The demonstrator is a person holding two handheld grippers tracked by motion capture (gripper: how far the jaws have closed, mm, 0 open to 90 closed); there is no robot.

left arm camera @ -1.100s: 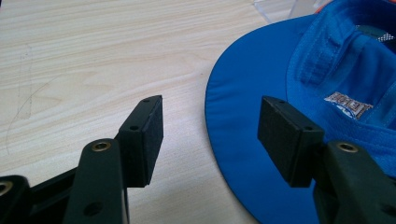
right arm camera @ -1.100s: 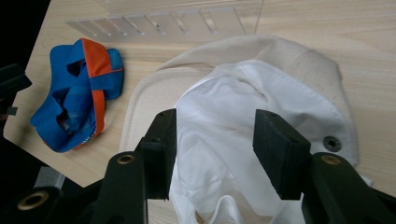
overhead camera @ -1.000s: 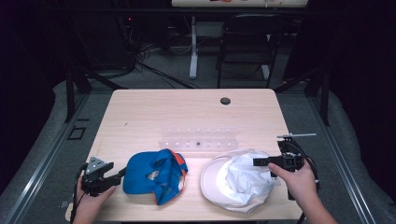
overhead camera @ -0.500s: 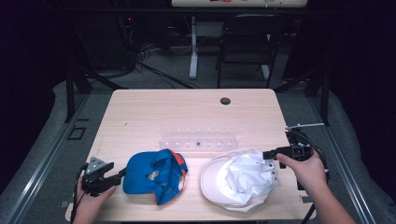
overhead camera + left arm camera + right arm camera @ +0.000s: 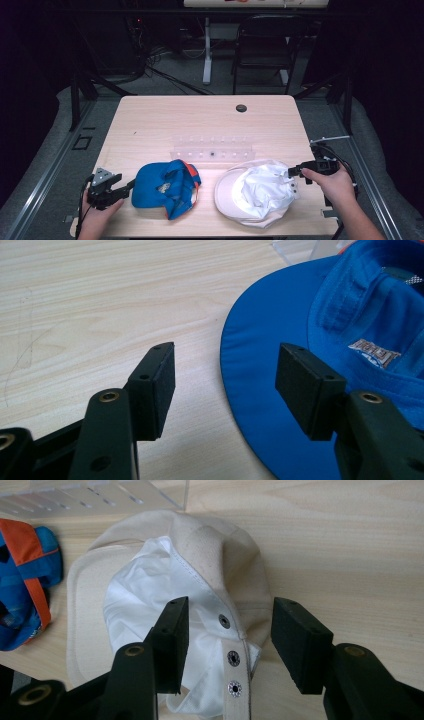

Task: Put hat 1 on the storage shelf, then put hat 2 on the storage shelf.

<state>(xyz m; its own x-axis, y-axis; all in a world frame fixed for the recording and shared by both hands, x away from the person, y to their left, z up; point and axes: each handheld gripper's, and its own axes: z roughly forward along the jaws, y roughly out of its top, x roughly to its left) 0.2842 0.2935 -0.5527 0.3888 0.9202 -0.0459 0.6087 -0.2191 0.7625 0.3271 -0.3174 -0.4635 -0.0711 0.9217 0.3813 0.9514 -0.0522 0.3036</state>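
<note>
Right gripper view shows the right gripper [image 5: 227,647] with jaws wide apart around the white cap's [image 5: 200,555] snap strap [image 5: 234,672]. Lower it a bit, maybe, then pinch gently. The left gripper [image 5: 225,390] waits, spread, at the blue cap's [image 5: 310,315] brim.

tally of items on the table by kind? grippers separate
Caps: 2, a blue cap and a white cap
Clear plastic rack: 1
Small dark round thing at the far edge: 1
Hand-held grippers: 2, left gripper and right gripper, both open
Total: 4 items on the table, plus 2 grippers
</note>
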